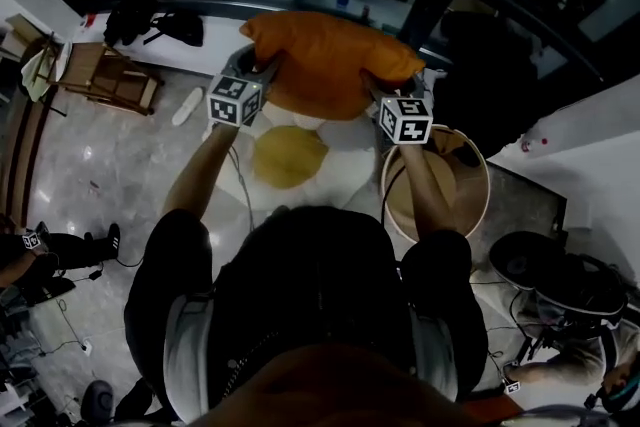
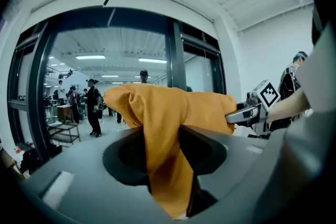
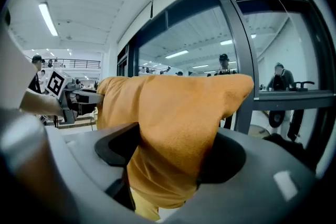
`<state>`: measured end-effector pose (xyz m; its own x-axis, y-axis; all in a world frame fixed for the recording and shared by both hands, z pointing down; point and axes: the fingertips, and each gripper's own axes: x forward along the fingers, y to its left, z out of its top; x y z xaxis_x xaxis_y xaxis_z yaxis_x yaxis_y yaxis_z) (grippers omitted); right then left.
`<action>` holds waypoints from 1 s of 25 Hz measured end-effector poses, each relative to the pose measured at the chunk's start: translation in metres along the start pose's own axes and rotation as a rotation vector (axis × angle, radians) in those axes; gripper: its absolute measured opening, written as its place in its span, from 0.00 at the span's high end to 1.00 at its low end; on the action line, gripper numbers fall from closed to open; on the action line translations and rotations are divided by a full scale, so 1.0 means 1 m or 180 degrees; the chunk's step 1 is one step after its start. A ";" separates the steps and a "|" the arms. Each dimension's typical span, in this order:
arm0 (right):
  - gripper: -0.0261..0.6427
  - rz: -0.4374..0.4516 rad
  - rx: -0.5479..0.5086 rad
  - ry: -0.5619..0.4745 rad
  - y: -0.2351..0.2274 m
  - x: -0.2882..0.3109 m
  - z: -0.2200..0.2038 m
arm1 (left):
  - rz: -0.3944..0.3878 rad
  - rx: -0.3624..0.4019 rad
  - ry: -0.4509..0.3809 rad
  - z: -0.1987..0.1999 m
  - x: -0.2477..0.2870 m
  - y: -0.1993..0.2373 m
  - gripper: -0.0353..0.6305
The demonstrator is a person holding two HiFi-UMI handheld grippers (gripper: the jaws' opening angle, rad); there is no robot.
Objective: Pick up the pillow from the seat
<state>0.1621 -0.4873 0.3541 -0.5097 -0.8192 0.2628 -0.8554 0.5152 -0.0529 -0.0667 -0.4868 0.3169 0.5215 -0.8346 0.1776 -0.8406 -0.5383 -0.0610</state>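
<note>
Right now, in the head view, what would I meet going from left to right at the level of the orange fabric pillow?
brown wooden furniture frame → left gripper, clamped on the pillow's left end → orange fabric pillow → right gripper, clamped on its right end

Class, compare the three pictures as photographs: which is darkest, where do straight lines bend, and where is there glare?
Head view: dim and underexposed, only the orange pillow stands out, with glare on the floor. Left gripper view: wide-angle lens bows the window frame; corners go black. Right gripper view: same bowing; the ceiling lamp is bright.
</note>
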 end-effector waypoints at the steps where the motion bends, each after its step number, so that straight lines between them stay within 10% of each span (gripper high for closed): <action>1: 0.45 -0.0005 -0.0031 -0.0035 -0.001 -0.007 0.008 | -0.0013 0.0036 -0.0063 0.010 -0.003 -0.004 0.67; 7: 0.46 -0.0013 -0.0290 -0.0210 0.016 -0.044 0.052 | -0.0075 0.0185 -0.0391 0.054 -0.041 -0.022 0.68; 25: 0.48 0.0136 -0.0414 -0.0176 0.028 -0.046 0.070 | 0.0032 0.0256 -0.0165 0.065 -0.062 -0.024 0.67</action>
<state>0.1554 -0.4528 0.2735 -0.5528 -0.8066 0.2092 -0.8155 0.5753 0.0634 -0.0698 -0.4298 0.2432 0.5217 -0.8439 0.1255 -0.8325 -0.5357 -0.1415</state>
